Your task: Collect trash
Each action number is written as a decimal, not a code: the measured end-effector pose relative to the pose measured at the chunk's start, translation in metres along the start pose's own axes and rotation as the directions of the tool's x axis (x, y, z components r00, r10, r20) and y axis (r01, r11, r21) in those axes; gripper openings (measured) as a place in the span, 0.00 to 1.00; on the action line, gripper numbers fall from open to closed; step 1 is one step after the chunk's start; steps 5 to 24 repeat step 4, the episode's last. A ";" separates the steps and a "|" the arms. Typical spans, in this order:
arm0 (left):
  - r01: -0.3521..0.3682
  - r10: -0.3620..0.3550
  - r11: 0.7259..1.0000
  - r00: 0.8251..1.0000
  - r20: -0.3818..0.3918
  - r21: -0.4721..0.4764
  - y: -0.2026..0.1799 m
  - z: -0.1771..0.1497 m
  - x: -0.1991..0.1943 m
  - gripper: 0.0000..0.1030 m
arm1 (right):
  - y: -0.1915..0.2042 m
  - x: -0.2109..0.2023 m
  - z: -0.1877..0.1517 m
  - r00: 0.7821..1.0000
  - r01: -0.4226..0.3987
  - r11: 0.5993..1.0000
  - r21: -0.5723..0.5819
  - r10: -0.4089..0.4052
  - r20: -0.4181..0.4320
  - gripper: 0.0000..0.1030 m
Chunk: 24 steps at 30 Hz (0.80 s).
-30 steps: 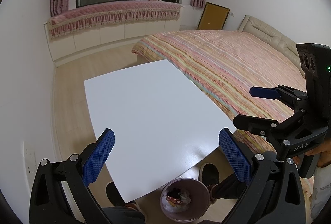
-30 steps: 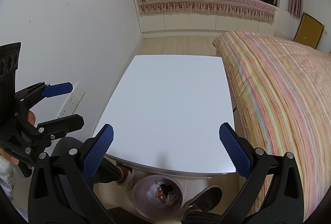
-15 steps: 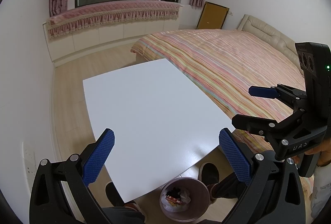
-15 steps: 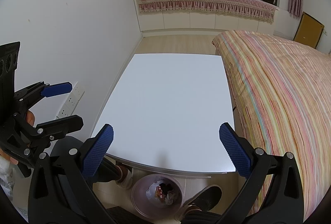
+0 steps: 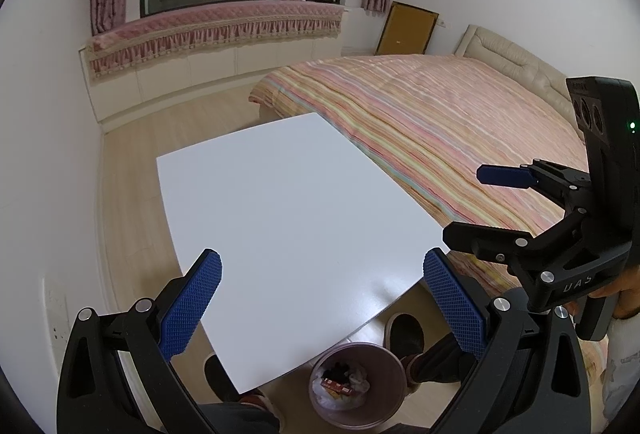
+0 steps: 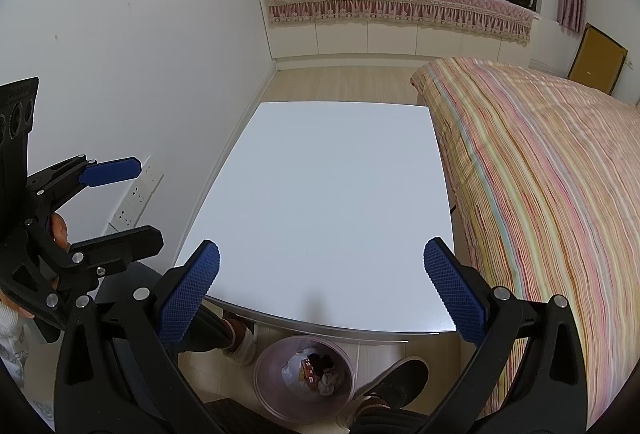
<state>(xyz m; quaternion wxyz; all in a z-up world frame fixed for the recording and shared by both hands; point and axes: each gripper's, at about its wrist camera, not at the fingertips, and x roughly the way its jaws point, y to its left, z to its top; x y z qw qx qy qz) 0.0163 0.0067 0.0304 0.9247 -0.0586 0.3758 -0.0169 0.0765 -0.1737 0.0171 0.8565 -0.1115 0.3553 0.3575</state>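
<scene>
A round pinkish trash bin (image 5: 358, 386) stands on the floor under the near edge of the white table (image 5: 288, 218); wrappers and crumpled paper lie inside it (image 6: 310, 374). My left gripper (image 5: 322, 308) hangs open above the table's near edge with nothing between its blue pads. My right gripper (image 6: 322, 298) is open and empty too, above the same edge of the white table (image 6: 332, 193). Each gripper shows in the other's view: the right gripper (image 5: 476, 205) at the right, the left gripper (image 6: 124, 197) at the left. Nothing lies on the tabletop.
A bed with a striped cover (image 5: 440, 125) runs along the table's right side. A white wall with sockets (image 6: 136, 189) is at the left. The person's shoes (image 6: 400, 380) flank the bin. A pink-cushioned window seat (image 5: 216, 21) lies at the far end.
Both grippers drifted slightly, so the table sits a touch lower in each view. Their jaws stay open and empty.
</scene>
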 end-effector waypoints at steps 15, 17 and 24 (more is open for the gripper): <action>-0.002 0.002 1.000 1.000 0.001 -0.003 0.000 0.001 0.001 0.94 | 0.000 0.000 -0.001 1.000 0.002 1.000 -0.001 -0.002 -0.001 0.97; -0.002 0.002 1.000 1.000 0.001 -0.003 0.000 0.001 0.001 0.94 | 0.000 0.000 -0.001 1.000 0.002 1.000 -0.001 -0.002 -0.001 0.97; -0.002 0.002 1.000 1.000 0.001 -0.003 0.000 0.001 0.001 0.94 | 0.000 0.000 -0.001 1.000 0.002 1.000 -0.001 -0.002 -0.001 0.97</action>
